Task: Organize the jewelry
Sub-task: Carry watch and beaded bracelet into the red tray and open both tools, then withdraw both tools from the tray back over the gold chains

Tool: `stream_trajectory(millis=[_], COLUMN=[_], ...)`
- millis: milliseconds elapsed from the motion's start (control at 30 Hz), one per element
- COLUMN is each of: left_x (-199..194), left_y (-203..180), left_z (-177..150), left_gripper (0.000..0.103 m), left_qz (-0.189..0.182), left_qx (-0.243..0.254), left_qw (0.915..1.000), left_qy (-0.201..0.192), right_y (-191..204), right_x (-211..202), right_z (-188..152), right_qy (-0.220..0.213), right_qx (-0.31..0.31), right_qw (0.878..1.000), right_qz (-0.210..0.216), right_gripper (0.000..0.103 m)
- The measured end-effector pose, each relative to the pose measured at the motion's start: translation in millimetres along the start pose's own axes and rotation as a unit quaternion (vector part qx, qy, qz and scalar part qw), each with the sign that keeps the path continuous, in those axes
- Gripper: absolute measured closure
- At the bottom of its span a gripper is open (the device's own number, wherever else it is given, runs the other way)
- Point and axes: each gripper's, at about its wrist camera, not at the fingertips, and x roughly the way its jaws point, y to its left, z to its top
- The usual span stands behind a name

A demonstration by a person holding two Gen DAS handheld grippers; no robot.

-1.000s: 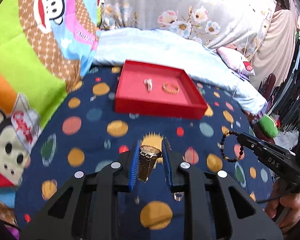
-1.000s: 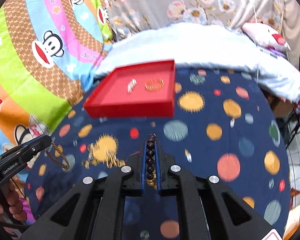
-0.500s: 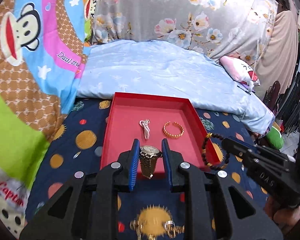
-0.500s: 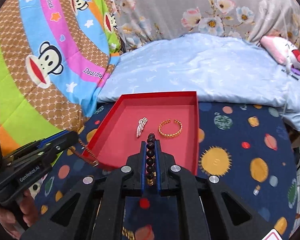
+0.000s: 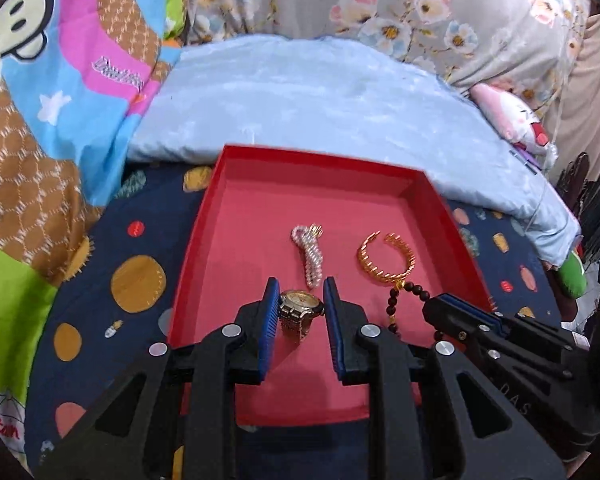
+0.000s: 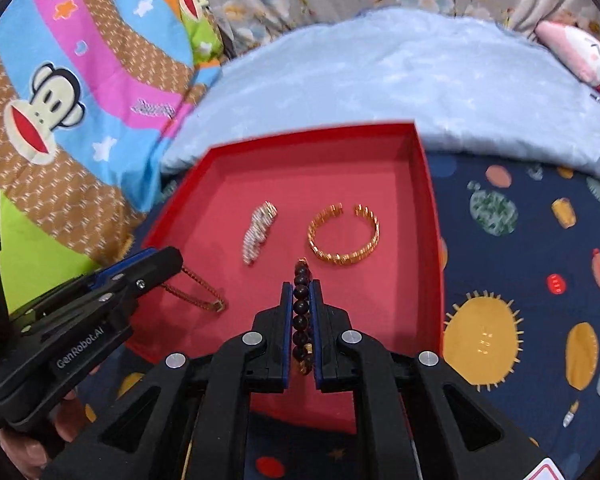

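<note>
From the left wrist view, the left hand-held gripper [image 5: 300,308] is clamping a gold watch [image 5: 300,311] between its blue pads, holding it over the near part of the red tray [image 5: 432,196]. The watch band is hanging down below the pads toward the tray floor. A pearl chain [image 5: 310,254] and a gold bangle [image 5: 386,255] are lying just ahead in the tray. The right hand-held gripper [image 5: 440,306] is coming in close on the right, with a dark bead bracelet [image 5: 404,300] dangling from it right by the bangle. If the watch is being let go here, I think it could drop onto the pearl chain and pile up with it.

From the right wrist view, the right hand-held gripper [image 6: 301,308] is closed on the bead bracelet [image 6: 301,304], its beads lined up between the pads, over the tray [image 6: 424,184] near the bangle [image 6: 344,236]. The watch band [image 6: 198,292] is trailing onto the tray floor beside the left hand-held gripper [image 6: 156,260]. The two tools are sitting near each other, so I'd worry about them bumping, or the beads landing on the bangle and tangling. The tray is resting on a soft bed [image 6: 520,280], so a hard press could tip it.
</note>
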Motion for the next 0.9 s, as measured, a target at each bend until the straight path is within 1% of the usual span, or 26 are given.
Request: stream_trajectory(millis=[33, 67, 100, 133, 167, 200, 267, 333, 467, 667, 767, 900], left_x=[3.7, 4.7, 2.5, -1.7, -8.6, -17.1, -32.4, -45.3, -73.2, -104.5, -119.1, -134.9], left_y=[1.8, 3.5, 5.7, 7.8, 10.4, 13.3, 18.0, 21.5, 24.3, 16.6, 14.1, 12.8], left_z=[-0.5, -0.8, -1.1, -1.6, -2.5, -4.4, -9.3, -16.2, -43.8, -107.6, -139.8, -171.7], left_gripper=[0.081, 0.079, 0.071, 0.063, 0.047, 0.036, 0.03, 0.03, 0.03, 0.03, 0.03, 0.03], left_qz=[0.009, 0.016, 0.023, 0.033, 0.038, 0.043, 0.045, 0.042, 0.041, 0.06, 0.057, 0.053], left_qx=[-0.004, -0.007, -0.009, -0.014, -0.02, -0.028, -0.04, -0.046, -0.053, -0.027, -0.021, -0.015], left_qw=[1.0, 0.9998, 0.9996, 0.9993, 0.9988, 0.9979, 0.9967, 0.9965, 0.9963, 0.9973, 0.998, 0.9985], left_qy=[0.001, -0.002, -0.008, -0.015, -0.025, -0.039, -0.054, -0.056, -0.054, -0.032, -0.017, -0.005], right_y=[-1.1, -1.0, -1.2, -1.2, -1.3, -1.4, -2.4, -2.9, -0.3, 7.0, 9.7, 11.1], right_x=[2.4, 0.4, -3.9, -10.5, -18.2, -28.8, -47.8, -64.1, -95.6, -125.9, -135.2, -139.8], right_z=[-1.0, -1.9, -3.4, -5.6, -8.5, -13.1, -24.6, -37.1, -76.0, -135.7, -161.2, -186.2], right_qy=[-0.001, -0.008, -0.019, -0.032, -0.045, -0.057, -0.068, -0.073, -0.068, -0.044, -0.032, -0.017], right_qx=[-0.003, -0.008, -0.011, -0.013, -0.014, -0.015, -0.013, -0.011, -0.008, -0.015, -0.019, -0.015], right_qw=[1.0, 0.999, 0.999, 0.998, 0.997, 0.996, 0.996, 0.996, 0.997, 0.999, 0.999, 1.0], right_qz=[-0.015, -0.033, -0.044, -0.052, -0.058, -0.059, -0.052, -0.043, -0.023, -0.016, -0.02, -0.02], right_gripper=[0.088, 0.077, 0.07, 0.058, 0.054, 0.053, 0.053, 0.053, 0.053, 0.052, 0.052, 0.052])
